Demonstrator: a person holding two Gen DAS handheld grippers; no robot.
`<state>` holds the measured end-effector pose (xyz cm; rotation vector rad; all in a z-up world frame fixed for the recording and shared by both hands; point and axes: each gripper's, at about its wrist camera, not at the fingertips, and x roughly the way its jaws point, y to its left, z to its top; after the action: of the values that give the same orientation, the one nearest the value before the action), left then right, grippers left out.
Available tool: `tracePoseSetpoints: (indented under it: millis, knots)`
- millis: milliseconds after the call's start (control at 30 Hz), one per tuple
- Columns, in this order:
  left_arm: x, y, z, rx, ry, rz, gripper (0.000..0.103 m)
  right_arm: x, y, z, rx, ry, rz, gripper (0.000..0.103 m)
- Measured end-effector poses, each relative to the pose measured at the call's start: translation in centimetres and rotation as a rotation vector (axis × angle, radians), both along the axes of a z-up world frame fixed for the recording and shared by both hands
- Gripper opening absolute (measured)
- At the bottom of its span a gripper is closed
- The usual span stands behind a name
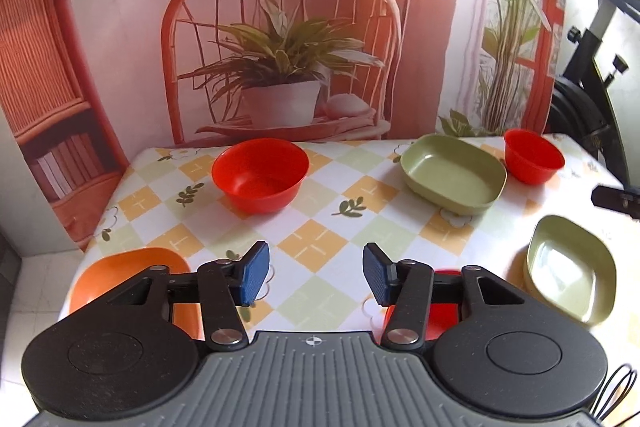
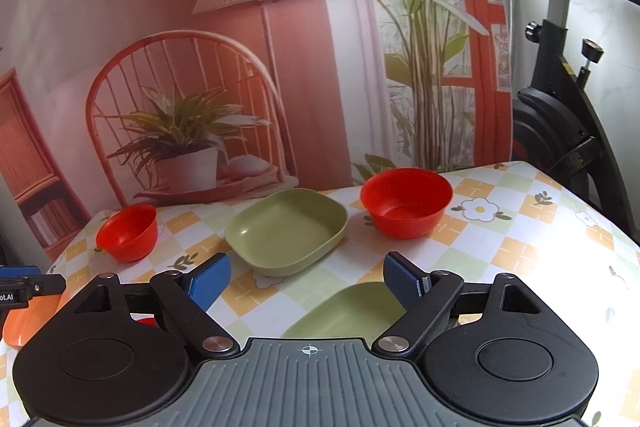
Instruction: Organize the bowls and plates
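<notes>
Where checks run: round red bowl.

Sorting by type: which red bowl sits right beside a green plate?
The far-right red bowl, almost touching the far green plate. The other far red bowl stands alone.

A desk is covered by a checked cloth in yellow, pale green and white, printed with small leaves and daisies. Behind it hangs a printed backdrop showing a rattan chair, a potted plant, a floor lamp and a bookshelf. To the right of the backdrop stands a black exercise bike against a white wall.
</notes>
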<state>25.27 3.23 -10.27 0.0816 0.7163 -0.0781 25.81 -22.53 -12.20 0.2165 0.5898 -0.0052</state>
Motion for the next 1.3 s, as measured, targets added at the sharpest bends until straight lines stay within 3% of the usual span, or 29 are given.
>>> tracePoseSetpoints:
  millis: [200, 467, 633, 967, 1300]
  knots:
    - [-0.7, 1.4, -0.2, -0.018, 0.008, -0.010, 0.055, 0.1, 1.1, 0.3, -0.008, 0.003, 0.026, 0.078]
    - [-1.4, 5.1, 0.5, 0.060, 0.031, 0.029, 0.055, 1.1, 4.1, 0.2, 0.016, 0.029, 0.061, 0.073]
    - [-1.5, 9.3, 0.5, 0.076, 0.048, 0.045, 0.055, 2.3, 9.1, 0.0, 0.059, 0.057, 0.126, 0.072]
    - [-1.2, 16.5, -1.1, 0.097, 0.073, 0.116, 0.055, 5.8, 22.1, 0.0, -0.022, 0.042, 0.332, 0.072]
    - [0.2, 18.6, -4.0, 0.077, 0.132, 0.151, 0.055, 8.5, 30.1, -3.1, -0.075, 0.098, 0.447, 0.063]
